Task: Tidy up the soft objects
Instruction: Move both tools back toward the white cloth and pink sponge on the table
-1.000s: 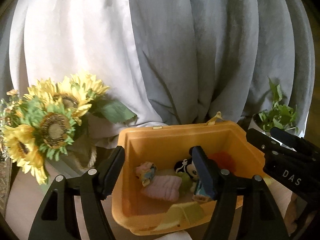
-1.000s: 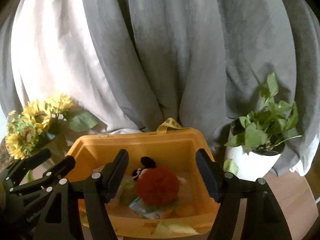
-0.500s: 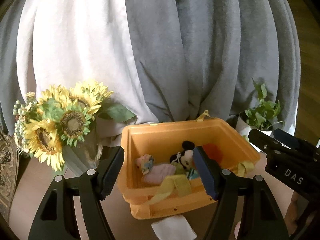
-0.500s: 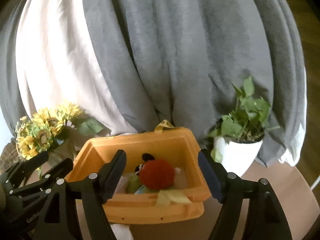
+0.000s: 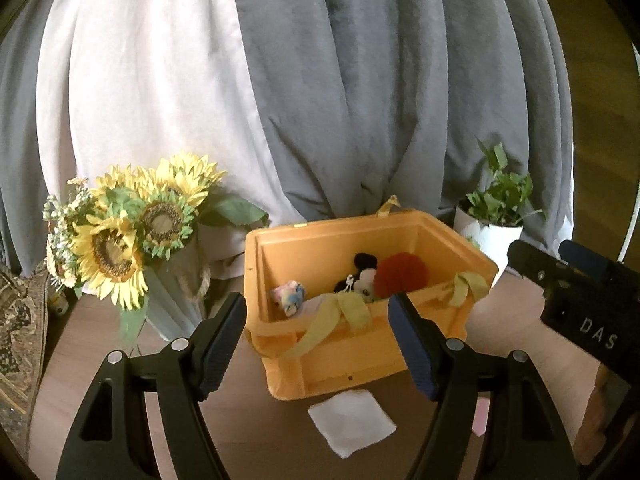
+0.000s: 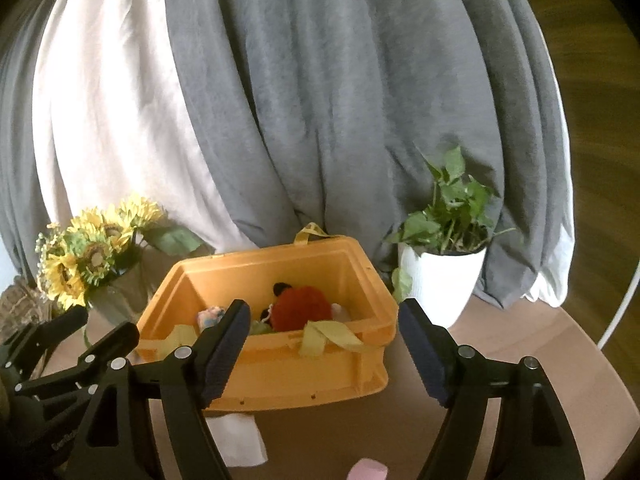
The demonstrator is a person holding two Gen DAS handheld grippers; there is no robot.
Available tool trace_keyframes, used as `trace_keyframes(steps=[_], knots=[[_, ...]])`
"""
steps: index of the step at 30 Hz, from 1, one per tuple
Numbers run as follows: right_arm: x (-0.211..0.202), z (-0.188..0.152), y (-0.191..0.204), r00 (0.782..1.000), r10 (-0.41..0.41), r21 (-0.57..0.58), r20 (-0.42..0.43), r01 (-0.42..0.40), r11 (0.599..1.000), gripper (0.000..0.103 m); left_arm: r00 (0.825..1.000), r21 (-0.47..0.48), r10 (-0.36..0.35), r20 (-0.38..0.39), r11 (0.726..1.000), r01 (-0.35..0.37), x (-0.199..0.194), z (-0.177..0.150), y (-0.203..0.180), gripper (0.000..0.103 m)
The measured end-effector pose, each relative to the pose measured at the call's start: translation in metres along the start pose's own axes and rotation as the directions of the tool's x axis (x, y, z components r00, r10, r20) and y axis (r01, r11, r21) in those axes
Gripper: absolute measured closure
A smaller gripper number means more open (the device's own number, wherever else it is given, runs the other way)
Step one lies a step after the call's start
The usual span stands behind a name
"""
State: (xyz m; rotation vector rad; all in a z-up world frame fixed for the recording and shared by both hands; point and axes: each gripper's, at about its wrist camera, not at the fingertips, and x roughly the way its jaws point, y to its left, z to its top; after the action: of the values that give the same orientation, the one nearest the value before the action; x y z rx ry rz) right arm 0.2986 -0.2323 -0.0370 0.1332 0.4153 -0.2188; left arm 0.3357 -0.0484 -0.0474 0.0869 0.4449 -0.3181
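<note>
An orange bin (image 5: 360, 360) (image 6: 304, 372) stands on the brown table and holds a red pom-pom (image 5: 402, 274) (image 6: 300, 308), a black-eared mouse plush (image 5: 362, 276) and a pastel plush (image 5: 289, 297). Yellow-green ribbon (image 5: 340, 312) hangs over its front rim. A white folded cloth (image 5: 352, 420) (image 6: 240, 436) lies on the table in front of the bin. My left gripper (image 5: 316, 320) is open and empty, short of the bin's front. My right gripper (image 6: 324, 320) is empty too, its jaws opening, level with the bin's front wall.
A sunflower bouquet (image 5: 128, 236) (image 6: 88, 256) stands left of the bin, and a white potted plant (image 6: 436, 280) (image 5: 492, 232) stands right of it. Grey and white curtains hang behind. A small pink thing (image 6: 368, 472) lies near the front. The round table's edge (image 6: 600, 380) curves at right.
Both grippers have drawn back from the bin, which now looks smaller and farther. The white cloth on the table has come into view. The right jaws stand wider.
</note>
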Motion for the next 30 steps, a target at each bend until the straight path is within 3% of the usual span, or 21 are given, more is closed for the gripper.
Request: trace_keyframes(steps=[10,19,30], knots=[[-0.014,-0.029,-0.003,0.999,-0.039,0.03,-0.022,0.039,0.999,0.026,0.999,0.0,-0.041,-0.031,0.999,0.041,-0.001,-0.03,0.0,0.03],[-0.006,-0.06,-0.012,0.991,-0.072,0.074,-0.116,0.081,0.994,0.026,0.993,0.036,-0.077,-0.093,0.996,0.081,0.014,-0.049,-0.009,0.03],[0.009,-0.091,-0.026,0.97,-0.109,0.119,-0.219,0.137,0.983,0.026,0.973,0.065,-0.112,-0.202,0.99,0.128,0.04,-0.075,-0.02,0.03]])
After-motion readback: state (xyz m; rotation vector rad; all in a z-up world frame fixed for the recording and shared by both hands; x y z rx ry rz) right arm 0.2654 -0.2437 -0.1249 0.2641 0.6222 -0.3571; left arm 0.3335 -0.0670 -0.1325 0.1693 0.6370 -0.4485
